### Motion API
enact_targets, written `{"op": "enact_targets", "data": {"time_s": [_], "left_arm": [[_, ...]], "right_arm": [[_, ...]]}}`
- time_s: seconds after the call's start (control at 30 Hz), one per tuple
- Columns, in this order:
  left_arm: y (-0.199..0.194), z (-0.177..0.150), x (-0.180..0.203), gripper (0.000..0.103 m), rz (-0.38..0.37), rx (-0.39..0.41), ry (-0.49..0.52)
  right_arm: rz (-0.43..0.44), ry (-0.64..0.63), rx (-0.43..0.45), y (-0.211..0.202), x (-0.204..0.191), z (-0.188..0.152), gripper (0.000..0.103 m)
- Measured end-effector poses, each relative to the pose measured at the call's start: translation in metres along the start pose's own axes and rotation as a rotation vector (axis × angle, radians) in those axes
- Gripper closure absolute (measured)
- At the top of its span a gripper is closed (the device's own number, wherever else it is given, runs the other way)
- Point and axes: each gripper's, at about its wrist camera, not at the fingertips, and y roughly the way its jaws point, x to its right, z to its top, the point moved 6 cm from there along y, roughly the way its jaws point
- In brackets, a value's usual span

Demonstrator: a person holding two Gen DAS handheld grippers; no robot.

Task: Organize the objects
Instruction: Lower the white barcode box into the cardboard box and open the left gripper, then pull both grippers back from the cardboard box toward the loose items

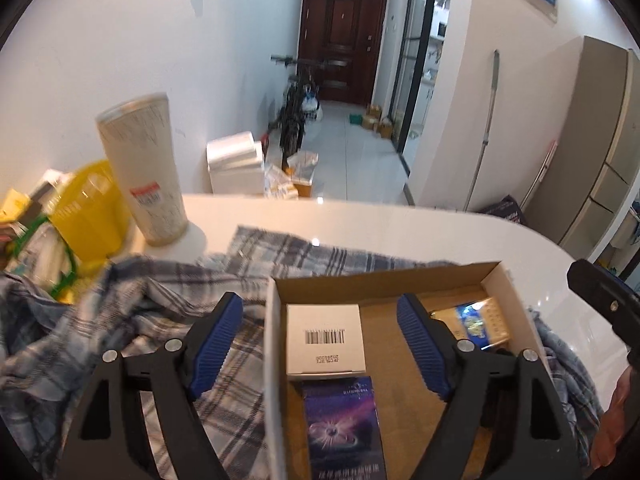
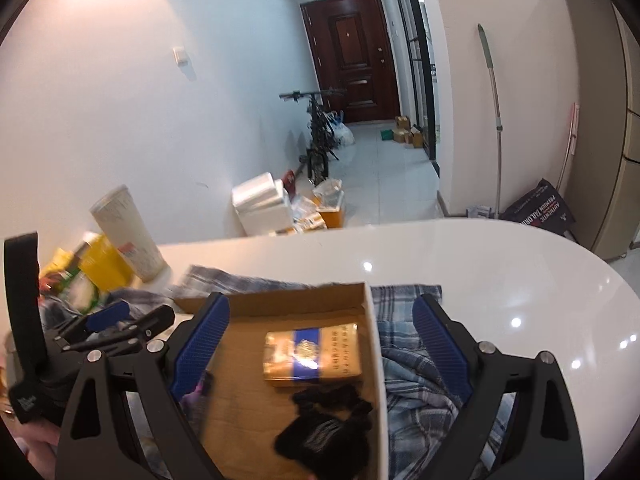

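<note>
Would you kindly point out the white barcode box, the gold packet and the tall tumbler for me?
white barcode box (image 1: 325,338): left wrist view, on its top face by the barcode.
gold packet (image 2: 313,356): right wrist view, on its blue middle band.
tall tumbler (image 1: 146,168): left wrist view, mid-wall.

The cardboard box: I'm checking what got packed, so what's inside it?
Inside the cardboard box: a white barcoded carton, a purple galaxy-print pack, a gold-and-blue pack and a black fuzzy item. The near end is hidden by the claws.
</note>
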Motion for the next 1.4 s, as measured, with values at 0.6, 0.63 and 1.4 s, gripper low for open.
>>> {"op": "enact_targets", "data": {"time_s": [0.6, 0.63, 1.4], "left_arm": [[-0.223, -0.021, 0.029, 0.000, -0.059, 0.478, 0.160], [-0.229, -0.026, 0.030, 0.000, -0.054, 0.490, 0.162], [-0.233, -0.065, 0.032, 0.000, -0.208, 0.418, 0.047]], "right_arm": [[0.020, -0.252, 0.202, -0.161, -0.043, -0.030, 0.001], [0.013, -0.247, 0.216, -0.167, -0.041, -0.035, 0.001], [0.039, -0.053, 0.356, -0.203, -0.001, -0.055, 0.001]]}}
